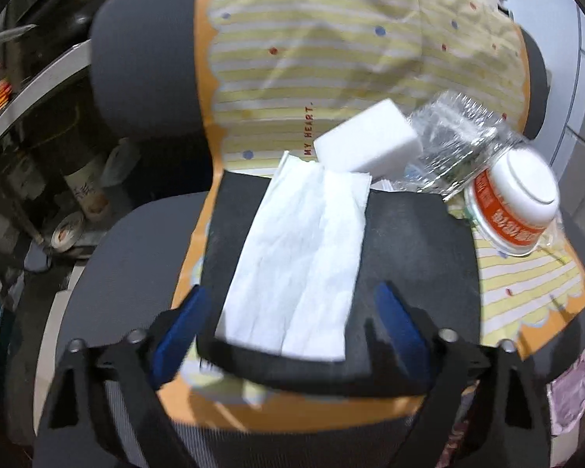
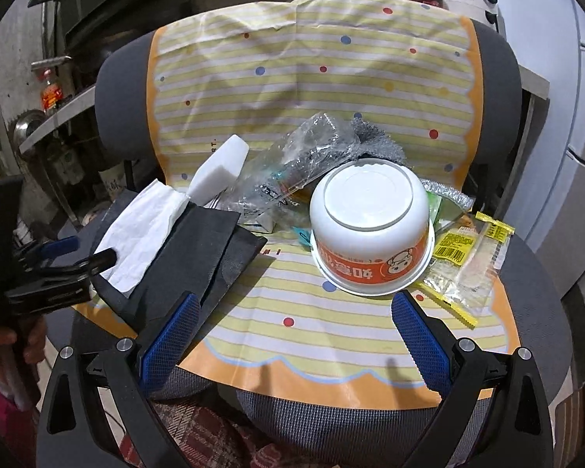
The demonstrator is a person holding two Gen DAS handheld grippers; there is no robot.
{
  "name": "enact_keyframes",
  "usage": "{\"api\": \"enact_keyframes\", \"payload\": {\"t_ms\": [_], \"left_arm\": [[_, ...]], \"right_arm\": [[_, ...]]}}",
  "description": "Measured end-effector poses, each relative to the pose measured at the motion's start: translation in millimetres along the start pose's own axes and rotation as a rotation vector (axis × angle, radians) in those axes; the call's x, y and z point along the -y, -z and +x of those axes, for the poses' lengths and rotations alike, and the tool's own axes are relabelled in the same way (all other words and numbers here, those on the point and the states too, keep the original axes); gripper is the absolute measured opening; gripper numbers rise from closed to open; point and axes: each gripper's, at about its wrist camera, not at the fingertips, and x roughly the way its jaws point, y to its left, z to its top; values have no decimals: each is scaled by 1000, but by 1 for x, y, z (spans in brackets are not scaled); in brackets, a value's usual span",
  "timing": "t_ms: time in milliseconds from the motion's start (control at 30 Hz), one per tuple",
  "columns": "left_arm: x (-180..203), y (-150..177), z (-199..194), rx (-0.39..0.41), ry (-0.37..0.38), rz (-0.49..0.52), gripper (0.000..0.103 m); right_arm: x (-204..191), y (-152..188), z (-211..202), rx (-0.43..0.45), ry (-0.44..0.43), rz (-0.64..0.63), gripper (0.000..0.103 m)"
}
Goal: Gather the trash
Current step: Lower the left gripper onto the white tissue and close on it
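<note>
- The trash is lying on a yellow striped plastic sheet with coloured dots [image 2: 292, 89] that is covering the seat and back of a grey office chair [image 2: 113, 78].
- A flat white paper tissue [image 1: 296, 257] is lying on top of a folded black plastic bag [image 1: 413, 273], on the near left part of the seat.
- The long side of the tissue is running from near to far, leaning a bit to the right at the far end.
- The left gripper [image 1: 290, 331] is pointing down at the near end of the tissue. Its blue fingers [image 1: 183, 323] are standing wide apart, one on each side of the tissue, and they are not pressing on anything.
- The left hand looks like the closer one to the tissue and the bag, so it is probably the one for that pick.
- A white foam block [image 1: 364, 138] is sitting just past the far end of the tissue, next to a crumpled clear plastic bag [image 1: 452, 144].
- An upside-down white paper bowl with an orange band [image 2: 370, 226] is lying in the middle of the seat.
- The right gripper [image 2: 294, 319] is pointing at this bowl. Its fingers are also wide apart and holding nothing, and the bowl is sitting just beyond the tips.
- A yellow snack wrapper [image 2: 468, 261] is lying to the right of the bowl, touching it.
</note>
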Motion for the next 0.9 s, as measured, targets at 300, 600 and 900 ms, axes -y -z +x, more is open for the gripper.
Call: {"api": "enact_keyframes", "payload": {"t_ms": [300, 600, 900], "left_arm": [[5, 2, 43, -60, -46, 100, 82], [24, 9, 20, -40, 88, 174, 2], [13, 2, -22, 45, 243, 41, 1]], "right_arm": [[7, -3, 7, -12, 19, 5, 97], [7, -2, 5, -11, 15, 8, 97], [8, 0, -6, 11, 12, 9, 97]]}}
